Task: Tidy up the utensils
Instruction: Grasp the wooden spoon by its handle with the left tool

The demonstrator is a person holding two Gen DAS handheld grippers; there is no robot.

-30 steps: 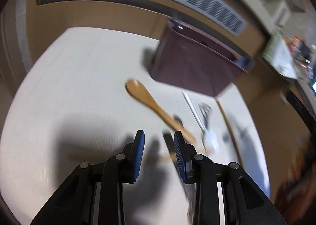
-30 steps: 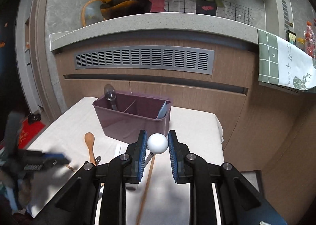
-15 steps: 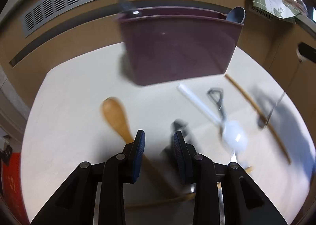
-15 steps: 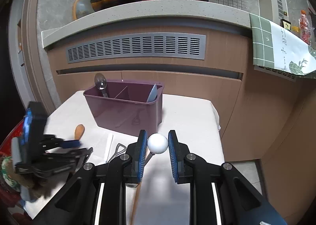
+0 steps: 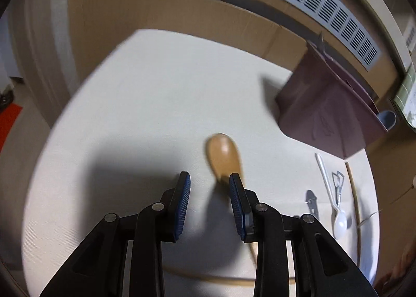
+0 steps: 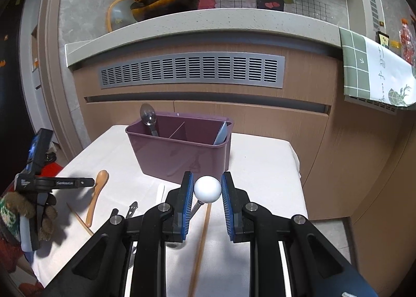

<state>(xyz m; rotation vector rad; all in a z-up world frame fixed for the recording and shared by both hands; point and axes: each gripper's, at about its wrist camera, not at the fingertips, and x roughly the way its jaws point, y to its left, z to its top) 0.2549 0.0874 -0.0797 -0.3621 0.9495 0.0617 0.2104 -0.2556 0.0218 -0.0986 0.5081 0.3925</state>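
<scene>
My left gripper (image 5: 209,179) hangs low over the white tabletop, jaws opening, with nothing between them. The wooden spoon (image 5: 224,157) lies just ahead; its bowl sits by the right fingertip and its handle runs under that finger. The right wrist view shows this left gripper (image 6: 88,182) beside the wooden spoon (image 6: 97,193). My right gripper (image 6: 207,190) is shut on a white ball-ended utensil (image 6: 207,189), held above the table in front of the purple divided caddy (image 6: 182,153). A metal spoon (image 6: 148,117) stands in the caddy's left compartment and a blue utensil (image 6: 221,133) in its right.
A white plastic spoon (image 5: 338,219), a small metal tool (image 5: 338,185), a bottle opener (image 5: 310,199) and a long wooden chopstick (image 5: 355,200) lie to the right of the left gripper. The caddy (image 5: 325,112) stands at the far right. A wooden cabinet front with a vent (image 6: 191,70) rises behind the table.
The left gripper has swung across the table and sunk towards the wooden spoon's bowl, its jaws a little wider. The right gripper stays put with the white ball in it.
</scene>
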